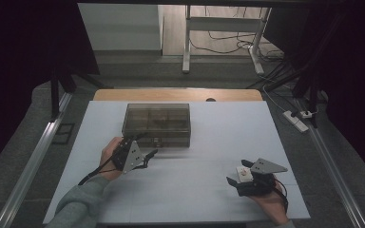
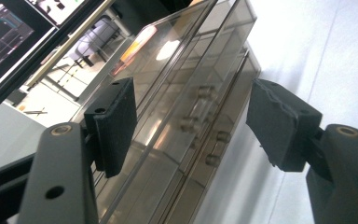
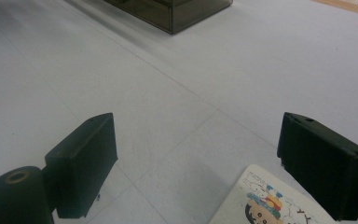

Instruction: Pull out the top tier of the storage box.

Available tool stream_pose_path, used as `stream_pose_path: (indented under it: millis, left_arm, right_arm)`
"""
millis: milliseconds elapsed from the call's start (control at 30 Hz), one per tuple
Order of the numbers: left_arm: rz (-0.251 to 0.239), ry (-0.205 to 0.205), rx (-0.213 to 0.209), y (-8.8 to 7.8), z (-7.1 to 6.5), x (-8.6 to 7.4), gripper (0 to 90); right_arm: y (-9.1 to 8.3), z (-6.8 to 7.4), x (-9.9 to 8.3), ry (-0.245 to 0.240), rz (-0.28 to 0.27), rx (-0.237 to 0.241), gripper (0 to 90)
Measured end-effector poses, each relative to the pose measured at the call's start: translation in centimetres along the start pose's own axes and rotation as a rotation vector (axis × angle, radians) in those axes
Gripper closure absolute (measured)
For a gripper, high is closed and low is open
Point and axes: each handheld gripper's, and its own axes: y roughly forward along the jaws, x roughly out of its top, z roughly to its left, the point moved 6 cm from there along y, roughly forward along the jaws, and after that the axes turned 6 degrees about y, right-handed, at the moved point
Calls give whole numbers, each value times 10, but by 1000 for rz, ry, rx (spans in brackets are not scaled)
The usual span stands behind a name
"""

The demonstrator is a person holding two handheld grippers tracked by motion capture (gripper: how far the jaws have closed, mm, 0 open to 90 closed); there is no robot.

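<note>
We see a smoked, see-through plastic drawer box (image 1: 157, 124) standing on the white desk (image 1: 195, 190), toward the far edge and a little left of the middle. Its front, with small round drawer knobs (image 2: 207, 92), faces the near edge.

The left gripper (image 1: 148, 156) is held in the left hand (image 1: 110, 156) just in front of the box's near-left corner, pointing toward the box front. In the left gripper view its jaws stand spread with the drawer fronts and knobs showing between them; the pads (image 2: 114, 123) press on nothing, and we cannot tell whether either one touches the box. The view is tilted, so the box runs slantwise across it.

The right gripper (image 1: 240, 173) rests in the right hand (image 1: 268, 202) near the near-right corner of the desk, well apart from the box. Its jaws are also spread wide. Between them lies a small white card with a colourful cartoon print (image 3: 272, 200), flat on the desk surface; in the right gripper view it sits close beside the right-hand pad, but whether it touches that pad we cannot tell, and the pads do not pinch it. In the high view the card (image 1: 244, 173) shows as a pale square at the gripper's tips. The far corner of the drawer box (image 3: 172, 14) appears at the top of the right gripper view.
</note>
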Motion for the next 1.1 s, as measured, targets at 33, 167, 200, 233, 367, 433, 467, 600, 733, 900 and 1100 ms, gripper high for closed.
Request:
stream_pose_path:
  millis: [33,167,200,233,367,433,467,600,733,900,1100]
  left_arm:
    - [0,-4,-5,0,0,1,330]
    - [10,-29,-22,2,0,0,327]
    - [12,-38,-28,2,0,0,325]
    - [12,-47,-32,2,0,-1,323]
    - [22,-74,-39,3,2,-1,318]
    - [34,-93,-44,4,4,-1,312]
    - [42,-109,-50,4,5,-1,310]
    - [69,-179,-80,7,10,-3,302]
    - [88,-191,-92,8,12,-4,298]
    - [98,-209,-138,10,12,-3,298]
    - [124,-195,-168,13,12,-1,297]
  right_arm:
    - [0,0,0,1,0,0,114]
    - [0,0,0,-1,0,1,114]
    - [0,0,0,-1,0,1,114]
    - [0,0,0,0,1,0,114]
    - [0,0,0,-1,2,0,114]
    - [0,0,0,-2,3,0,114]
    - [0,0,0,-2,3,0,114]
    - [0,0,0,-2,3,0,114]
    - [1,0,0,-2,4,-1,114]
    - [1,0,0,-2,5,0,114]
    - [1,0,-1,-4,10,0,114]
